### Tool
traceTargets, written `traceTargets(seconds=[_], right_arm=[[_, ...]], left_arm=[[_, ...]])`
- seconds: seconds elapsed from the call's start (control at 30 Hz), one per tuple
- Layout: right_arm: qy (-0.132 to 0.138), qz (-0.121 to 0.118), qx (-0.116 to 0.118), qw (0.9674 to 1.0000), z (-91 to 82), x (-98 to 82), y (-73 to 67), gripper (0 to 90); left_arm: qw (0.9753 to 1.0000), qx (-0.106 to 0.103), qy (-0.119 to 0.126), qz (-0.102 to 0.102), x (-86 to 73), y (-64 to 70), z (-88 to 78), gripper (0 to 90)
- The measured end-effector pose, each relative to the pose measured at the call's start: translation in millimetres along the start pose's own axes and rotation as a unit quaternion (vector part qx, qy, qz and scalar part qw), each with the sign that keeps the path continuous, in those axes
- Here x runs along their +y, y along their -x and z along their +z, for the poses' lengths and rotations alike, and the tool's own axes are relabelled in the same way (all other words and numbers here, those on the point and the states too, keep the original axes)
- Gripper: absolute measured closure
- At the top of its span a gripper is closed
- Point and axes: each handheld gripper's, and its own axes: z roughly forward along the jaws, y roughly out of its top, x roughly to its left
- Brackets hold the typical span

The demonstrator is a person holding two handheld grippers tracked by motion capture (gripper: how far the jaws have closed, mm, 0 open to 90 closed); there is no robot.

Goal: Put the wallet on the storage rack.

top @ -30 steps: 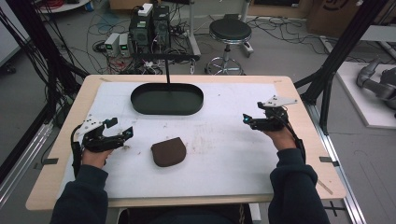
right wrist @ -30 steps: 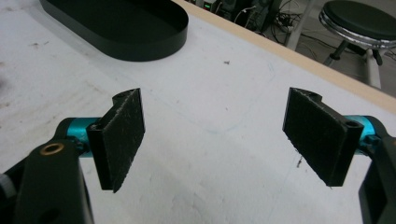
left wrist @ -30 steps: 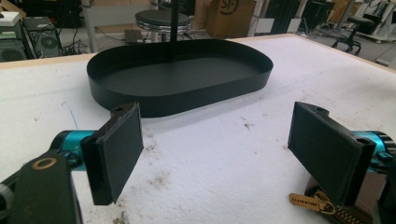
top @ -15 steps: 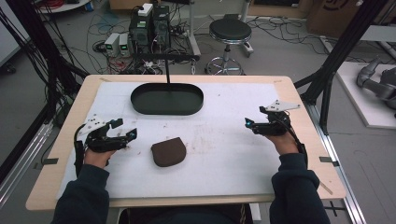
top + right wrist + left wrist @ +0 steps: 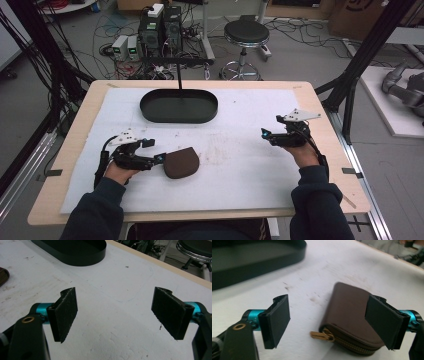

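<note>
A brown zip wallet (image 5: 181,162) lies flat on the white mat, near the front and left of centre. My left gripper (image 5: 156,151) is open just left of it, jaws spread. In the left gripper view the wallet (image 5: 352,320) lies partly between the jaws, its brass zip pull (image 5: 319,335) pointing at me and its right side behind the right pad (image 5: 384,322). My right gripper (image 5: 265,134) hovers open over bare mat at the right side; nothing is between its jaws (image 5: 115,315). A black oval tray (image 5: 179,106) sits at the back centre.
A thin black post (image 5: 179,75) rises behind the tray. The white mat (image 5: 240,170) covers most of the wooden table (image 5: 330,150). The wallet's edge (image 5: 3,276) and the tray (image 5: 75,251) appear in the right gripper view. A stool (image 5: 245,35) and electronics stand beyond the table.
My left gripper has moved right toward the wallet until its jaws straddle the wallet's near end. The right gripper has drifted slightly toward the front and left.
</note>
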Motion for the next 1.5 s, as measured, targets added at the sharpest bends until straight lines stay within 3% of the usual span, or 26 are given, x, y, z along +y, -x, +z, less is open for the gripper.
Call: traceTargets(seconds=[0.23,0.37,0.5,0.87,1.03,1.17,1.27,1.4,1.47,1.5], right_arm=[[-0.008,0.0,0.006,0.9999,5.2,-0.5,-0.5,21.4],[-0.009,-0.006,0.009,0.9999,4.8,-0.1,-2.2,21.5],[-0.009,-0.004,0.009,0.9999,4.1,-0.2,-1.9,21.6],[-0.011,0.001,0.008,0.9999,4.2,-0.5,-1.0,21.6],[-0.011,-0.001,0.008,0.9999,5.2,-0.7,-0.7,21.6],[-0.012,-0.003,0.01,0.9999,5.8,-0.8,-0.7,21.6],[-0.013,-0.001,0.008,0.9999,5.9,-0.8,-0.8,21.6],[-0.012,0.001,0.002,0.9999,5.5,-0.7,-0.2,21.6],[-0.012,0.002,0.0,0.9999,5.0,-0.8,0.0,21.6],[-0.012,0.002,0.0,0.9999,5.0,-0.8,0.1,21.6]], left_arm=[[0.9984,-0.033,-0.045,-0.002,-3.6,2.1,15.9,23.6],[0.9947,-0.046,-0.092,0.005,-3.0,4.4,27.1,24.4],[0.9924,-0.071,-0.099,-0.017,-3.4,1.7,28.9,33.9],[0.9933,-0.053,-0.093,-0.044,-2.2,-1.3,25.0,48.0],[0.9955,0.003,-0.073,-0.06,-1.2,-7.3,14.9,50.7],[0.9935,0.065,-0.05,-0.079,-1.1,-15.2,3.5,53.0],[0.9893,0.111,-0.033,-0.088,-1.9,-19.3,-4.2,53.8],[0.9789,0.175,-0.01,-0.106,-4.1,-25.6,-15.1,54.4],[0.9733,0.197,0.0,-0.118,-6.6,-28.6,-19.8,54.5],[0.9726,0.197,0.001,-0.124,-7.4,-29.2,-20.6,54.5]])
